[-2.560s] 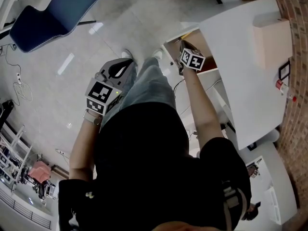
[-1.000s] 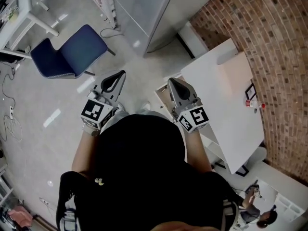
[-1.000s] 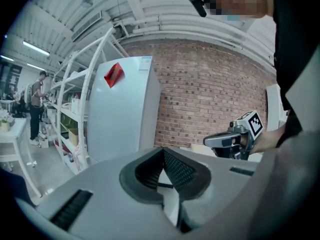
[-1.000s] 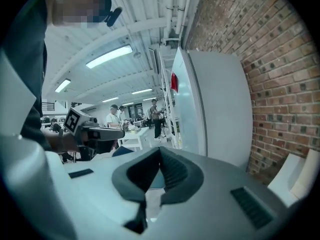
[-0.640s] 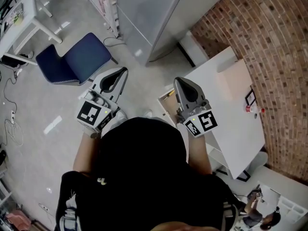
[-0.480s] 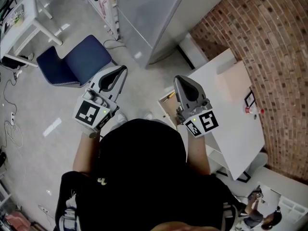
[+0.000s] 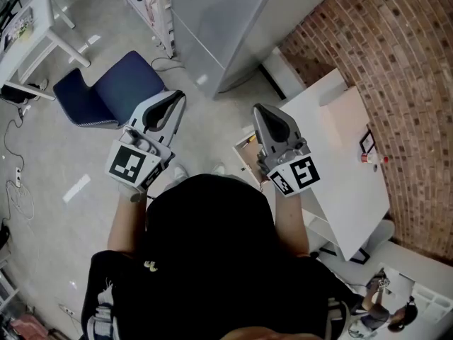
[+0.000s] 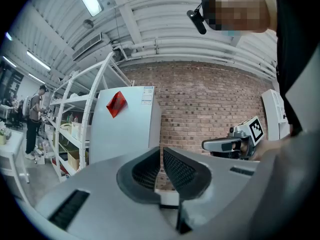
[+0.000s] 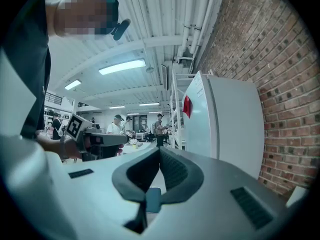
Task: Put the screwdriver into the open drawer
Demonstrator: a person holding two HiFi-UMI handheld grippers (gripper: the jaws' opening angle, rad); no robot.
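My left gripper [image 7: 175, 98] and my right gripper [image 7: 257, 111] are both held up level in front of the person, side by side and apart. Each has its jaws shut with nothing between them, as the left gripper view [image 8: 161, 149] and the right gripper view [image 9: 159, 150] show. The open drawer [image 7: 245, 156] of the white cabinet lies on the floor side below the right gripper, which partly covers it. A small yellow sliver [image 7: 250, 139] shows inside it. I cannot tell whether that is the screwdriver.
A white cabinet top [image 7: 340, 161] with a red-capped bottle [image 7: 371, 158] runs along the brick wall [image 7: 403, 69]. A tall grey cabinet [image 7: 219, 20] stands ahead, a blue chair [image 7: 106, 91] to the left. Cables [image 7: 15, 190] lie on the floor. People [image 9: 118, 125] stand far off.
The right gripper has come away from the drawer, where it was earliest. Both grippers have risen together and now point level; over the last half second they hardly moved.
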